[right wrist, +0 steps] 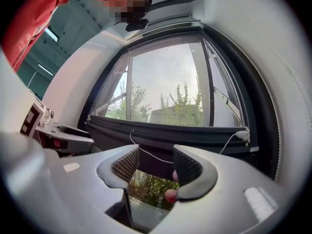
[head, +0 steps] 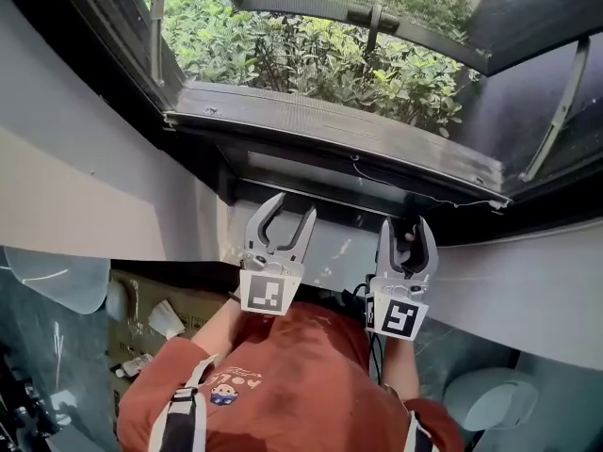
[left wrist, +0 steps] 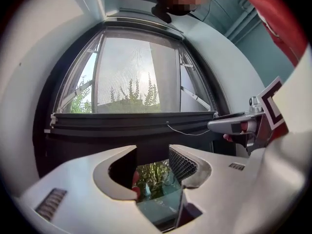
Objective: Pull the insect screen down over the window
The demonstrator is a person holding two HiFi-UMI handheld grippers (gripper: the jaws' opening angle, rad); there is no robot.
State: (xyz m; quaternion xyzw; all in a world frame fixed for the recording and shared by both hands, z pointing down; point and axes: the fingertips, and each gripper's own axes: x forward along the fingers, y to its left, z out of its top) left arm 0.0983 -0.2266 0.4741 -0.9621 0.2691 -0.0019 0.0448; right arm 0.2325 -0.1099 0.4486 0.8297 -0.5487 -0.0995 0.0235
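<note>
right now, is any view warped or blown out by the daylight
Left gripper view: fisheye bows the window into an arch, sky washed pale. Right gripper view: same bowing, dark vignetted corners. Head view: sharp, evenly lit bushes, interior below dimmer.

black window frame (head: 104,45); white wall (head: 85,196); green shrubs (head: 311,59) — rust-red shirt (head: 301,375), pale straps (head: 184,417)

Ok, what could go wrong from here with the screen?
The thin white cord trails along the screen's pull bar just ahead of the open right gripper; it could snag a jaw. The left gripper is open too, so nothing holds the bar: if it isn't latched, it might roll back up.
</note>
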